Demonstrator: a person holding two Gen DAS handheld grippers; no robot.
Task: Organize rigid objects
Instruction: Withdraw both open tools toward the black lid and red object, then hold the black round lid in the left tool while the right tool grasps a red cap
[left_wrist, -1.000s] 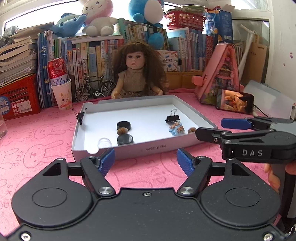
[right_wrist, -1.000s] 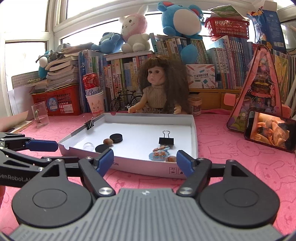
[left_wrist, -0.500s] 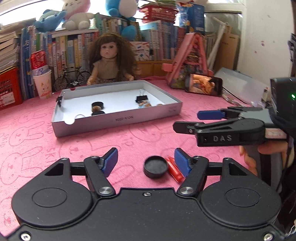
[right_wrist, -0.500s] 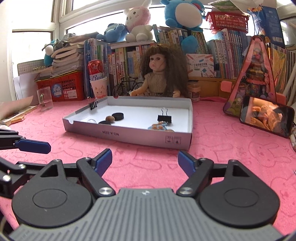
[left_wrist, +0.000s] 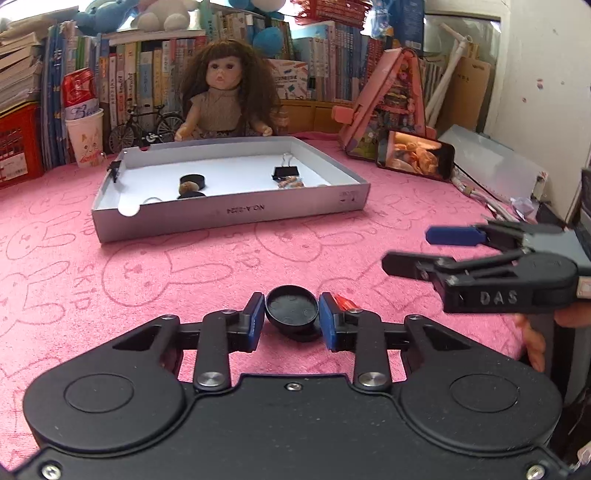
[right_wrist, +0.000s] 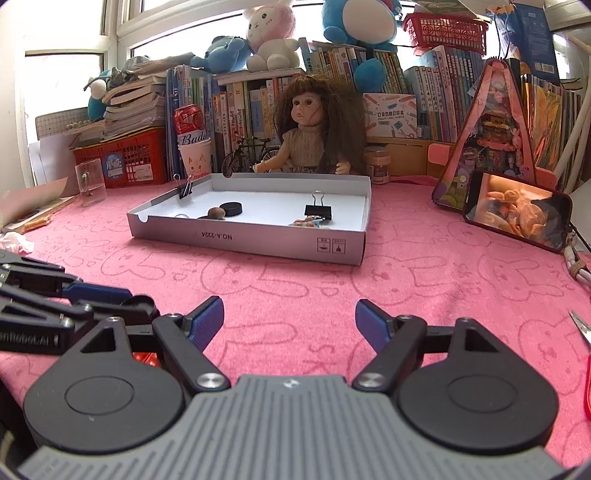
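My left gripper (left_wrist: 291, 317) is shut on a black round cap (left_wrist: 292, 309) low over the pink cloth, in front of the grey cardboard tray (left_wrist: 236, 214). A red object (left_wrist: 343, 302) lies just right of its right finger. The tray holds black caps (left_wrist: 192, 181), a binder clip (left_wrist: 285, 171) and small bits; it also shows in the right wrist view (right_wrist: 243, 236). My right gripper (right_wrist: 290, 321) is open and empty above the cloth. It appears at the right of the left wrist view (left_wrist: 436, 251). The left gripper appears at the left of the right wrist view (right_wrist: 99, 295).
A doll (left_wrist: 225, 96), a toy bicycle (left_wrist: 147, 127), a paper cup (left_wrist: 85, 138) and books stand behind the tray. A phone (right_wrist: 517, 210) leans on a pink toy house (right_wrist: 491, 122) at the right. A clear cup (right_wrist: 88, 181) stands at the left.
My left gripper pulled back from the tray, came down around the black cap and shut on it. My right gripper also drew back and stayed open.
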